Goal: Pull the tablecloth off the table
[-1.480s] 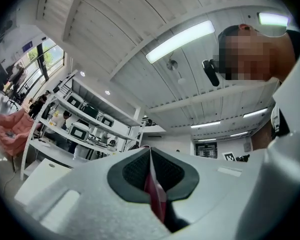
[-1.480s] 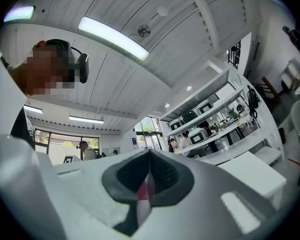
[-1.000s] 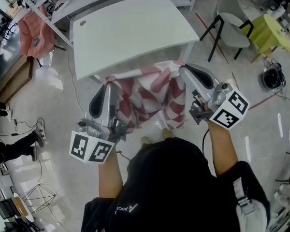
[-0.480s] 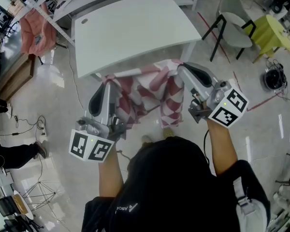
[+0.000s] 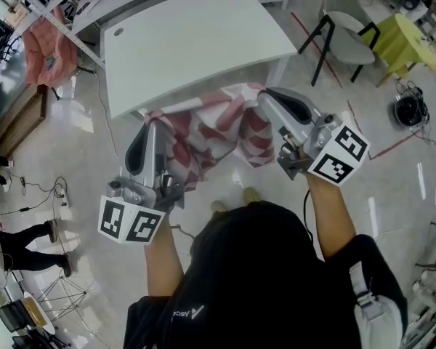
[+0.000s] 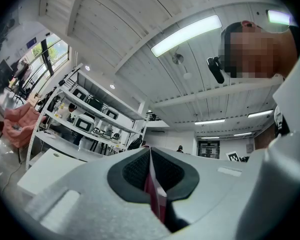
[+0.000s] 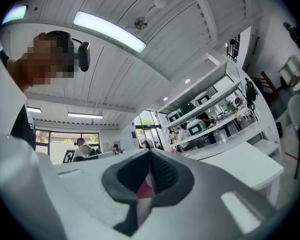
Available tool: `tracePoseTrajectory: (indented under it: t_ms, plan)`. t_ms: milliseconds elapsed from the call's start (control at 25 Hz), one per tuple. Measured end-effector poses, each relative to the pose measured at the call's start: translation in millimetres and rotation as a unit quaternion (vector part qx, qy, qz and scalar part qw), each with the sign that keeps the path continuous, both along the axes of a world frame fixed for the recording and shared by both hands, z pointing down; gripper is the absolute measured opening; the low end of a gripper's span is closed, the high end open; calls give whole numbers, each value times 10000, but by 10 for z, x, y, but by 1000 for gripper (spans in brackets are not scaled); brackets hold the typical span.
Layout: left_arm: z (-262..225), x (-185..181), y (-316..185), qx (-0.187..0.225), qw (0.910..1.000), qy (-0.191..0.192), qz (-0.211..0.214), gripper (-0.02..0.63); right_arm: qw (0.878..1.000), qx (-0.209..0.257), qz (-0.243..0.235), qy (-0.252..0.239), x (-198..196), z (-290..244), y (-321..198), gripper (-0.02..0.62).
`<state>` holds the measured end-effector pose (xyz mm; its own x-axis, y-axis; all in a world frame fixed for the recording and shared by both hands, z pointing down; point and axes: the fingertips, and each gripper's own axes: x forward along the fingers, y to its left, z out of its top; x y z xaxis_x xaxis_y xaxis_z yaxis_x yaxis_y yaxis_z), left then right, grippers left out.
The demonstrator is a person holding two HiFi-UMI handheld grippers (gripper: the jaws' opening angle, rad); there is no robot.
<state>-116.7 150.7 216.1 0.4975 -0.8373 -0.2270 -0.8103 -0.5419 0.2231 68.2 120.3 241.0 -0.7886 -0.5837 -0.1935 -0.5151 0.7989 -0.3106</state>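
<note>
Left gripper (image 5: 150,122) jaws clamped tight on a corner of the red-and-white checked tablecloth (image 5: 216,131); a thin fold of it is pinched between the pads in the left gripper view. The cloth hangs bunched between both grippers, just in front of the near edge of the white table (image 5: 189,42), above the floor. Right gripper (image 5: 264,97) likewise closed on the other corner. Grey chair (image 5: 346,41) at far right.

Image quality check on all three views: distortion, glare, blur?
Head view: evenly lit, table edges bow, glossy floor shows glare streaks, tablecloth sharp. Left gripper view: strong fisheye, black vignette, ceiling light blown out. Right gripper view: same fisheye and vignette, light strip clipped, tablecloth between the jaws soft.
</note>
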Motion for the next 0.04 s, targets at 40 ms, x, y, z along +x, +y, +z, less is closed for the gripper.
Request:
tracePoseTrajectory:
  t_ms: [40]
  plan:
    - [4, 2, -8, -5, 10000, 2, 0, 12, 10000, -1, -6, -1, -1, 2, -8, 3]
